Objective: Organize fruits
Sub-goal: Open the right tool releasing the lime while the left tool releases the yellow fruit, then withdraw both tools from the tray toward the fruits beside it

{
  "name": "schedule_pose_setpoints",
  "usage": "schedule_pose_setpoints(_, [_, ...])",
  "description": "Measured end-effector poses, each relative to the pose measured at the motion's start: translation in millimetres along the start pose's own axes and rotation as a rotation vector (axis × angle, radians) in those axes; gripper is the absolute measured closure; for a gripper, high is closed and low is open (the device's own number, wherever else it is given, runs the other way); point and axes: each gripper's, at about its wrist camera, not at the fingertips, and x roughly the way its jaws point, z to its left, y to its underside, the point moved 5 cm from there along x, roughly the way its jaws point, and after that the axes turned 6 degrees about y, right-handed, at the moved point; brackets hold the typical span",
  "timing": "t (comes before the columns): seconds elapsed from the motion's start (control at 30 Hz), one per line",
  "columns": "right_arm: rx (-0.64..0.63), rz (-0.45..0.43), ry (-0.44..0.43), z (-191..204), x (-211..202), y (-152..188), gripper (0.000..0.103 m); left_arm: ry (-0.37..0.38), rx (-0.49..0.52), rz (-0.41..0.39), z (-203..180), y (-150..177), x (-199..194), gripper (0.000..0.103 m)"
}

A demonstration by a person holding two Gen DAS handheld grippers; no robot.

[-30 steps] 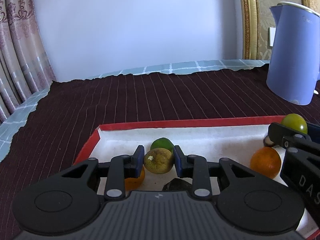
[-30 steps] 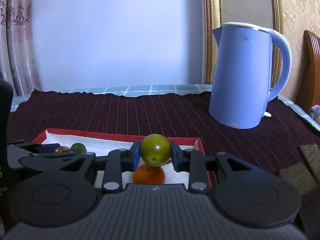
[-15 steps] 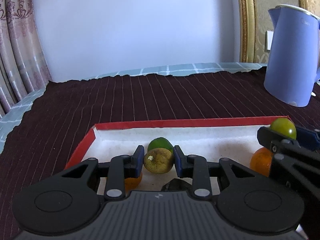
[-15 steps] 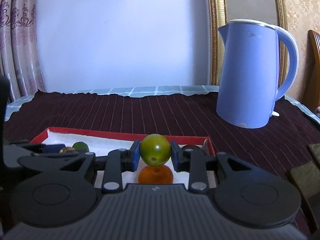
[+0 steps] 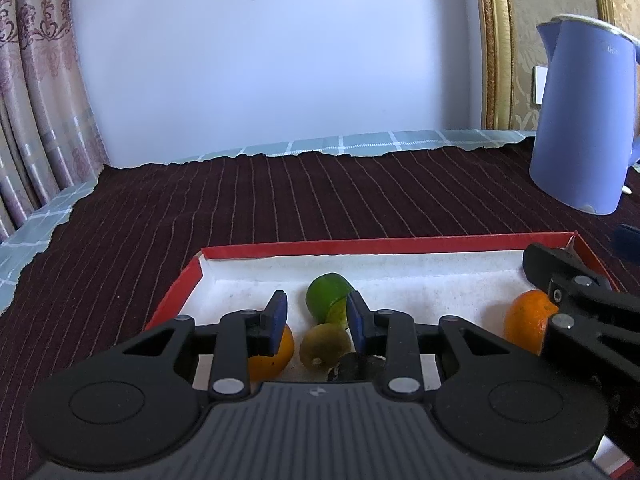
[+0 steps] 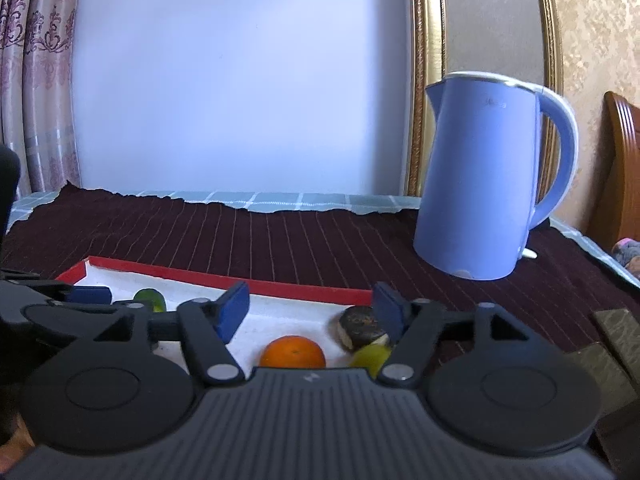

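Note:
A red-rimmed white tray (image 5: pixel 392 242) holds the fruit. In the left wrist view, my left gripper (image 5: pixel 316 314) is open above a yellowish-brown fruit (image 5: pixel 322 345), with a green lime (image 5: pixel 326 298) behind it, an orange (image 5: pixel 274 354) at its left and a dark fruit (image 5: pixel 356 364) under its right finger. Another orange (image 5: pixel 524 326) lies at the right, beside my right gripper's finger. In the right wrist view, my right gripper (image 6: pixel 314 310) is open over the tray (image 6: pixel 304 290), above an orange (image 6: pixel 292 352), a yellow-green fruit (image 6: pixel 372 356) and a dark round fruit (image 6: pixel 360 326).
A blue electric kettle (image 6: pixel 484 184) stands on the dark striped cloth (image 5: pixel 280 200) behind the tray's right end; it also shows in the left wrist view (image 5: pixel 584 120). Curtains (image 5: pixel 36 100) hang at the left. Dark blocks (image 6: pixel 616 344) lie at the right.
Both grippers have opened. The yellowish-brown fruit has dropped from the left gripper into the tray, and the yellow-green fruit from the right gripper now lies in the tray.

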Motion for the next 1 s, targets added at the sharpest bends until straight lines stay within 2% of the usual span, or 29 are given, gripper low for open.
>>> schedule_pose_setpoints(0.07, [0.004,-0.007,-0.002,-0.6,-2.1,-0.1,0.030,0.004,-0.006,-0.001,1.5,0.4,-2.1,0.067])
schedule_pose_setpoints(0.13, [0.008,-0.014,-0.005,-1.6,-4.3,-0.3,0.029,0.001,-0.001,-0.007,1.2,1.1,-5.8,0.053])
schedule_pose_setpoints(0.2, [0.011,-0.015,-0.004,-2.4,-5.2,0.1,0.029,-0.015,0.003,-0.012,1.8,2.3,-9.5,0.045])
schedule_pose_setpoints(0.23, [0.014,-0.012,-0.006,-3.1,-5.4,0.5,0.029,-0.017,0.006,-0.015,2.0,3.1,-11.6,0.044])
schedule_pose_setpoints(0.53, [0.021,-0.021,-0.020,-4.2,-12.7,2.3,0.015,-0.011,-0.010,-0.009,11.9,14.7,-24.4,0.040])
schedule_pose_setpoints(0.7, [0.017,-0.027,-0.024,-3.2,-17.7,5.6,0.011,0.009,-0.023,-0.020,18.3,21.1,-36.8,0.040])
schedule_pose_setpoints(0.87, [0.020,-0.022,-0.021,-4.9,-20.3,10.3,0.008,-0.002,-0.026,-0.044,25.4,25.5,-48.0,0.040])
schedule_pose_setpoints(1.0, [0.031,-0.025,-0.025,-5.9,-28.0,16.1,0.000,0.012,-0.042,-0.039,32.0,30.9,-53.2,0.039])
